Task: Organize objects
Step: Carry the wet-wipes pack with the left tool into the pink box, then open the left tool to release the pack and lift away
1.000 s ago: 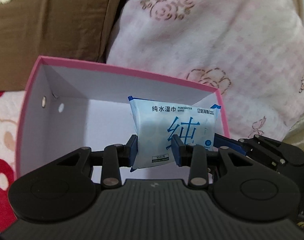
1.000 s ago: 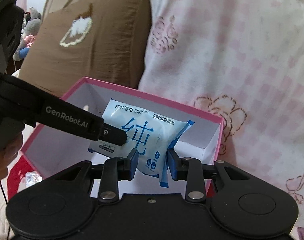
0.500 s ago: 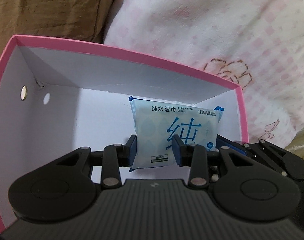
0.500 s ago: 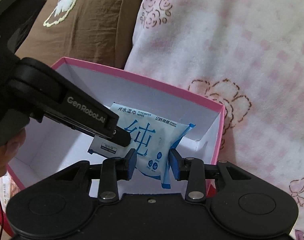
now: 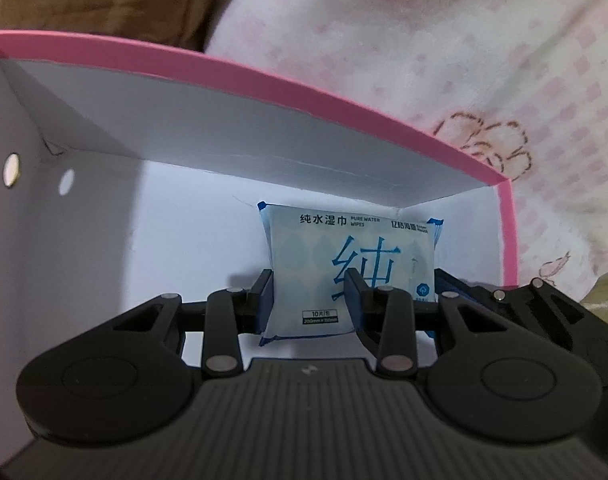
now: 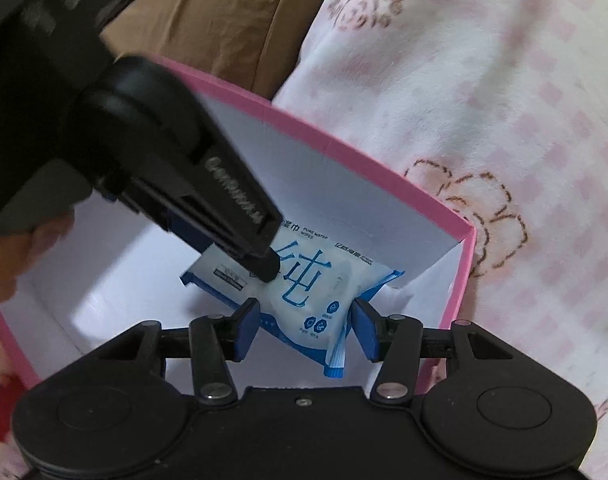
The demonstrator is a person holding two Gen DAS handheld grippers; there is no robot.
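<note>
A pale blue pack of wet wipes (image 5: 352, 268) hangs inside the pink box (image 5: 263, 80) with white walls, near its far right corner. My left gripper (image 5: 310, 300) is shut on the pack's lower left part. In the right wrist view the same pack (image 6: 304, 284) lies between the blue pads of my right gripper (image 6: 306, 322). Those jaws are opening, and the right pad stands clear of the pack's crimped end. The left gripper (image 6: 265, 266) reaches in from the upper left there, its tip on the pack. One of the right gripper's fingers (image 5: 448, 280) shows beside the pack.
The pink box (image 6: 384, 168) sits on bedding. A pink-and-white blanket (image 6: 484, 80) with flower prints rises behind and to the right of it, and a brown pillow (image 6: 231, 20) lies at the back left. A person's hand (image 6: 7, 256) shows at the left edge.
Both grippers have sunk deeper into the box with the pack. The right gripper's pads, pinched on the pack before, have spread apart. The left grip is unchanged.
</note>
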